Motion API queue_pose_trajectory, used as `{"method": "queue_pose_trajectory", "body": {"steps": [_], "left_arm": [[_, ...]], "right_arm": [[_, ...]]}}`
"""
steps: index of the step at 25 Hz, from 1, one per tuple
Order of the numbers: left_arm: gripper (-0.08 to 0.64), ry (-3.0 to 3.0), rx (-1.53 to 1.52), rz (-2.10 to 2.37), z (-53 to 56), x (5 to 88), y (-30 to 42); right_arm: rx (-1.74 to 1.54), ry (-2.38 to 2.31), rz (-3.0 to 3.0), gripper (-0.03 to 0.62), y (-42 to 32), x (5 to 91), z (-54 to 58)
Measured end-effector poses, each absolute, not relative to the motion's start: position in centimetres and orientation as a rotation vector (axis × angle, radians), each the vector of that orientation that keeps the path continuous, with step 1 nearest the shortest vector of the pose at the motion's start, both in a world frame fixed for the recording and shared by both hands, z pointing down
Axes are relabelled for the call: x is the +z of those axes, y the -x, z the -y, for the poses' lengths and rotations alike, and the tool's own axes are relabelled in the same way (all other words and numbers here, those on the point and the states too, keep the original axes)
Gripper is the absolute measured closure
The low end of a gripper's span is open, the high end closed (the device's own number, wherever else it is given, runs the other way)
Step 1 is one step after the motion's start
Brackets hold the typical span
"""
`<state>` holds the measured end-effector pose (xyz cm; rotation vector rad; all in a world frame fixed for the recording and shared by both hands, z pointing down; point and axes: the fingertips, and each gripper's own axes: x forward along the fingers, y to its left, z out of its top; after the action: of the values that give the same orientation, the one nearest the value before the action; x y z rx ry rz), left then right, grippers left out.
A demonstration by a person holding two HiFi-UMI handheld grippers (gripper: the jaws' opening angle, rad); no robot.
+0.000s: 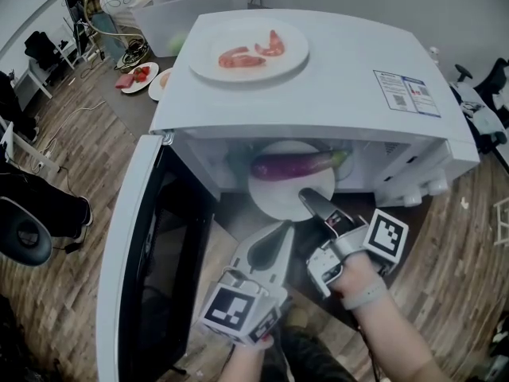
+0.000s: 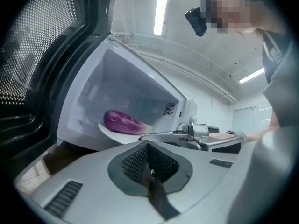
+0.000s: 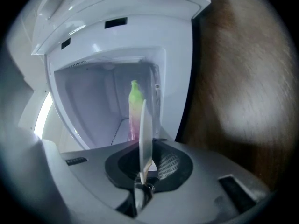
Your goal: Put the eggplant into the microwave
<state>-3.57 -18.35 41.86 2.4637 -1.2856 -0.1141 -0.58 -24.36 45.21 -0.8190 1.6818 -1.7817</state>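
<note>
Pinching the plate bearing eggplant inside microwave are right fingers; left fingers closed.

The left gripper and the right gripper are cased in pale grey plastic shells, with slotted vents moulded in. Black mesh-textured pads are set at the jaw roots. The left cube and the right cube are printed with black-and-white square markers. A grey band, possibly a strap, is worn at the right wrist.
</note>
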Motion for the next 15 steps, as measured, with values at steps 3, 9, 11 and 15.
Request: {"method": "queue_pose_trajectory", "body": {"steps": [3, 9, 11, 15], "left_arm": [[0.560, -2.468, -0.115, 1.282, 18.55, 41.78, 3.38], [0.560, -2.468, -0.120, 1.297, 18.88, 41.71, 3.42], [0.560, -2.467, -0.115, 1.307, 18.98, 41.75, 3.51], [0.560, -2.458, -0.115, 1.313, 19.12, 41.73, 3.51]], "right_arm": [[-1.777, 0.827, -1.694, 0.565, 0.45, 45.12, 24.57], [-1.762, 0.822, -1.728, 0.565, 0.42, 44.82, 24.72], [-1.762, 0.813, -1.743, 0.565, 0.52, 44.77, 24.68], [-1.764, 0.788, -1.781, 0.525, 0.89, 44.55, 24.53]]}}
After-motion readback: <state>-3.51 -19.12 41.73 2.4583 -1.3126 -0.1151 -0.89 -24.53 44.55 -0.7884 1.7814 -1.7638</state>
